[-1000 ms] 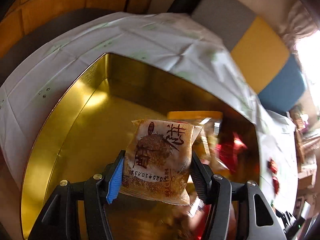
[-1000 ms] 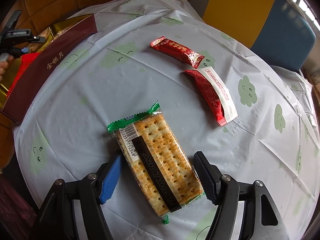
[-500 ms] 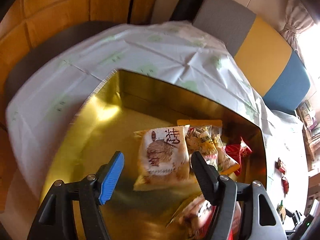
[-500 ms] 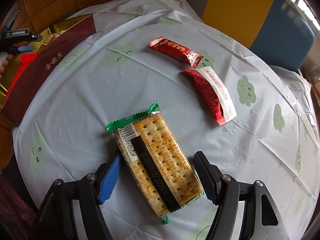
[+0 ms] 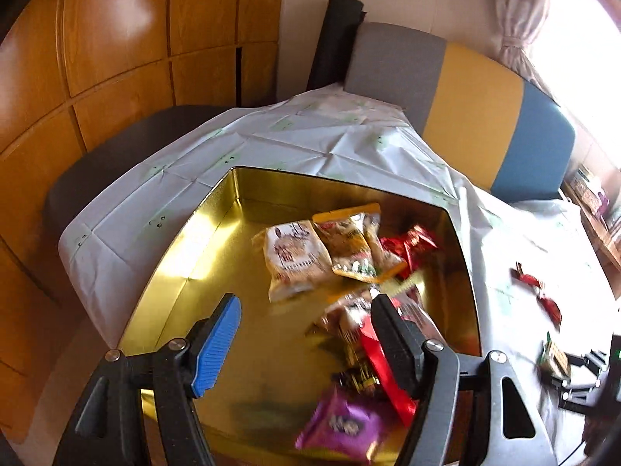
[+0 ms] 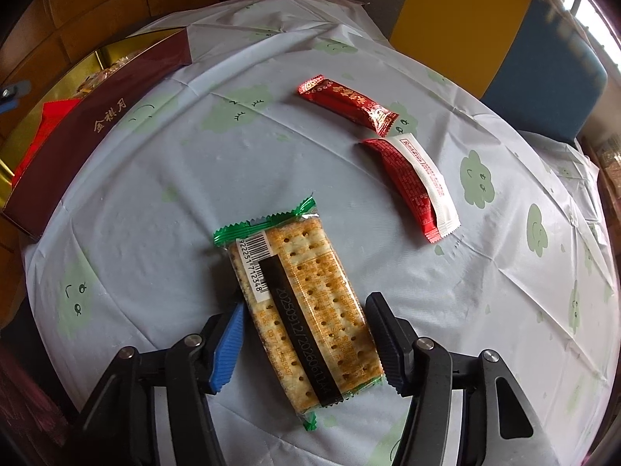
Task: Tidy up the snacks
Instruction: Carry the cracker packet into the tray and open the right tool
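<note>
1. Over at the far left, in the right wrist view, a maroon box (image 6: 97, 124) with gold characters on its side is sitting on the tablecloth (image 6: 163, 194), its gold lining showing behind the wall.
2. Inside that same box, seen from the left wrist as a gold tin (image 5: 217, 256), a beige snack packet (image 5: 293, 260) is lying flat on the bottom, an orange-topped packet (image 5: 351, 246) is resting just beside it on the right, and a red packet (image 5: 407, 242) is lying next to that one.
3. Above the tin floor, the left gripper (image 5: 306, 330) is hovering with its jaws standing wide apart and nothing between them; a purple packet (image 5: 341, 423) is showing blurred below it.
4. Near the middle of the table, a cracker pack (image 6: 299, 306) with green ends is lying flat on the cloth, barcode side up.
5. Around the near end of that pack, the right gripper (image 6: 306, 339) is pointing steeply down, and its jaws are closing on the pack, one on each long side; whether the pads are pressing yet cannot be told.
6. Farther right, a red bar (image 6: 347, 103) and a red-and-white bar (image 6: 413, 186) are lying apart from the crackers, near each other.
</note>
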Tool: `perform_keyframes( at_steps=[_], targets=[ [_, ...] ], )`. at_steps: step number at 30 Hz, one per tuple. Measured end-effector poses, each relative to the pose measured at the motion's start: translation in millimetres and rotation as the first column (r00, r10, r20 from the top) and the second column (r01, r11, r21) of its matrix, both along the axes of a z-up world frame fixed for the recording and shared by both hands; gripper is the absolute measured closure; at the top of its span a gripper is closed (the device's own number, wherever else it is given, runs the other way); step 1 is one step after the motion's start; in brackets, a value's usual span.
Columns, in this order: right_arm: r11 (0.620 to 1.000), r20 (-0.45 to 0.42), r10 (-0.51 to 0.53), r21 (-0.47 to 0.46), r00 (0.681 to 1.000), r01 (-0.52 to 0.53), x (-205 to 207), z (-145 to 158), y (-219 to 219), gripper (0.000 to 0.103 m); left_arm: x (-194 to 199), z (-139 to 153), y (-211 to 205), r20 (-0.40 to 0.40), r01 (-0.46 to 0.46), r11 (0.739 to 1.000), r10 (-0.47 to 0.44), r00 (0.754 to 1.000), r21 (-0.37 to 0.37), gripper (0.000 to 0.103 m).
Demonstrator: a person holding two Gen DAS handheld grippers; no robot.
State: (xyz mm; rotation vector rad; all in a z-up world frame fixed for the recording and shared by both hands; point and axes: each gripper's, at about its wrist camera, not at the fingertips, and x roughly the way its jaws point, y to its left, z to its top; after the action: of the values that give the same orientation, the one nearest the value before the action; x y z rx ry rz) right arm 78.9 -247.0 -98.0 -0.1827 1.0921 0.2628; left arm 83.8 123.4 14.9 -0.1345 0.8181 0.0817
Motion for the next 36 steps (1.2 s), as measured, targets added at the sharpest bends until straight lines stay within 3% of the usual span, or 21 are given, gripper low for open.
perform_keyframes(
  at_steps=[18,25,29,36],
  targets=[
    [0.998,-0.027,-0.061,-0.004,0.998,0.061,2.7,7.8,3.7,0.046,-32.2,-9.6,-10.2,-0.014,0.028,0.999,-0.028,1.000,0.030,0.032],
    [0.979,-0.004,-0.080,0.188,0.997,0.079,6.2,42.6,22.2,0.046,-33.8,-12.7,-3.1,-0.019,0.014,0.999,-0.014,1.000,0.032,0.032],
    [0.959,0.026,-0.033,0.284,0.999,0.024,10.6,67.4,54.5,0.046,-34.6,-13.0,1.9,-0.015,0.003,1.000,-0.002,1.000,0.026,0.032],
    [0.884,0.015,0.086,0.460,0.996,-0.083,25.6,99.1,138.1,0.046,-40.3,-10.4,22.9,0.016,-0.068,0.998,0.068,0.998,0.006,0.032]
  ],
)
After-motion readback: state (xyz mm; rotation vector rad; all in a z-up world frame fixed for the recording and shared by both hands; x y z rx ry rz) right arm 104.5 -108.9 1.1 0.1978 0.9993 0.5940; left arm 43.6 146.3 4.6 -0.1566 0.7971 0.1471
